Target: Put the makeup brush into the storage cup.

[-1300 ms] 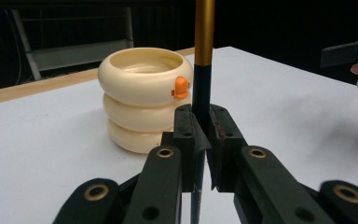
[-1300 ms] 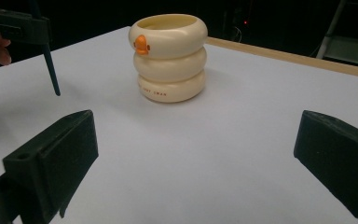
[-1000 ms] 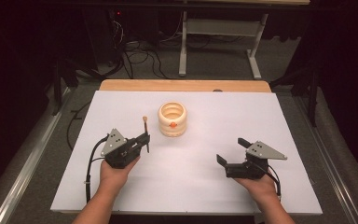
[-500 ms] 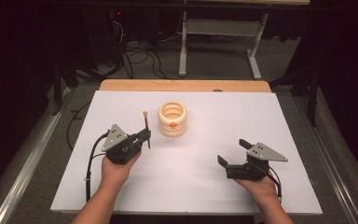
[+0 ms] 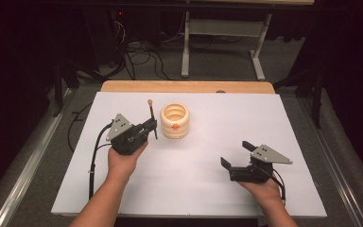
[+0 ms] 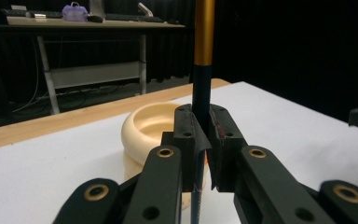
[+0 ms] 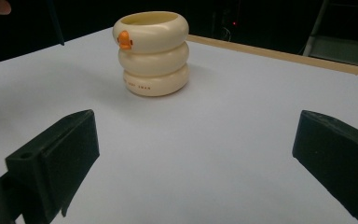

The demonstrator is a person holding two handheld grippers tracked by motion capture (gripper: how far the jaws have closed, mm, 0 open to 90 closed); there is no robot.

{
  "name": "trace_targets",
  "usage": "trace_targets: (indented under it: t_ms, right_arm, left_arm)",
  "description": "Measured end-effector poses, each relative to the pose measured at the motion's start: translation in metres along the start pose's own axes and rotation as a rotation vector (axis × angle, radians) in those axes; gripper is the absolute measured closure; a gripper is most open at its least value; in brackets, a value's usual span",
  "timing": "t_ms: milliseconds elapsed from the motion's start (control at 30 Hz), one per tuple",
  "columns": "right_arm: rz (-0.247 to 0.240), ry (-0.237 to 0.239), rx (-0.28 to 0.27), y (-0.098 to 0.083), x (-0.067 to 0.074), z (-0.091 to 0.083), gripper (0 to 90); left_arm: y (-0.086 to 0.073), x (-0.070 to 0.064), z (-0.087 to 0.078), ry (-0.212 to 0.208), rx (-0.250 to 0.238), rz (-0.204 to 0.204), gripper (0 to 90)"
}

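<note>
2 black jaws of the left gripper (image 5: 147, 128) are clamped on an upright pen (image 6: 202, 70), now lifted and closer to the cream ringed cup (image 5: 174, 121) near the table's (image 5: 208, 189) far edge: probably heading into the cup. Right gripper (image 5: 237, 163) idles near the front edge, jaws wide apart, holding nothing. Pen's lower tip is hidden behind the jaws.

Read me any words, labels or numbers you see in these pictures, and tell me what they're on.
Cream ringed cup: one line of small orange print on its lowest ring, too blurred to read.
Same cup: a small orange figure on the top ring, no lettering on it.
Nothing readable on the pen, the left gripper or the right gripper.
</note>
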State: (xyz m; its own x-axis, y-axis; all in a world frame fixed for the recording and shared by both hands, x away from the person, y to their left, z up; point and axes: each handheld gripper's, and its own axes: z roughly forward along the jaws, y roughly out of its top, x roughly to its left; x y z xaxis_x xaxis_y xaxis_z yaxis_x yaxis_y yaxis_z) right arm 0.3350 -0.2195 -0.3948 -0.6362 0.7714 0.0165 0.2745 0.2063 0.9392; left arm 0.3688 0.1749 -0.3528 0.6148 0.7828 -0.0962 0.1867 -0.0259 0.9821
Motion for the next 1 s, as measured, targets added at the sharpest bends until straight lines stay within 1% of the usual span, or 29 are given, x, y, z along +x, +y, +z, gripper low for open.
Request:
trace_targets:
  t_ms: [200, 233, 300, 333, 433, 667, 767, 800, 867, 900, 933, 1000]
  right_arm:
    - [-0.003, -0.001, 0.002, 0.000, 0.000, 0.000, 1.8]
    - [-0.004, 0.000, 0.002, 0.000, 0.000, 0.000, 1.7]
    - [-0.007, 0.000, 0.002, 0.000, 0.001, 0.000, 1.8]
    - [-0.005, 0.003, 0.002, 0.000, 0.001, 0.000, 1.8]
    - [-0.001, 0.004, 0.008, -0.001, 0.001, 0.001, 1.8]
    - [0.000, 0.007, 0.005, -0.001, 0.001, 0.000, 1.8]
    - [0.006, 0.006, 0.008, -0.001, 0.001, -0.001, 1.8]
    - [0.000, 0.007, 0.003, -0.001, 0.000, -0.001, 1.8]
    - [-0.001, 0.010, 0.000, -0.001, 0.000, -0.001, 1.8]
    - [0.001, 0.010, -0.001, -0.001, 0.000, -0.002, 1.8]
    - [0.007, 0.011, -0.002, -0.001, 0.000, -0.002, 1.8]
    - [0.003, 0.013, -0.006, -0.001, 0.000, -0.002, 1.8]
  left_arm:
    - [0.011, 0.002, 0.007, -0.002, -0.008, -0.003, 83.0]
    - [0.012, 0.002, 0.008, -0.001, -0.001, 0.008, 83.0]
    - [0.014, 0.003, 0.011, 0.002, 0.000, 0.009, 83.0]
    - [0.015, 0.004, 0.013, 0.004, -0.008, 0.000, 83.0]
    - [0.019, 0.007, 0.018, 0.008, -0.009, -0.003, 83.0]
    - [0.025, 0.009, 0.031, 0.017, -0.003, 0.011, 83.1]
    - [0.028, 0.009, 0.036, 0.018, -0.010, 0.009, 83.0]
    - [0.030, 0.009, 0.037, 0.019, -0.005, 0.016, 83.0]
    - [0.033, 0.008, 0.040, 0.018, -0.006, 0.018, 83.0]
    - [0.034, 0.007, 0.041, 0.019, -0.011, 0.012, 83.1]
    - [0.036, 0.008, 0.042, 0.019, -0.006, 0.019, 83.1]
    - [0.038, 0.007, 0.045, 0.021, -0.012, 0.014, 83.0]
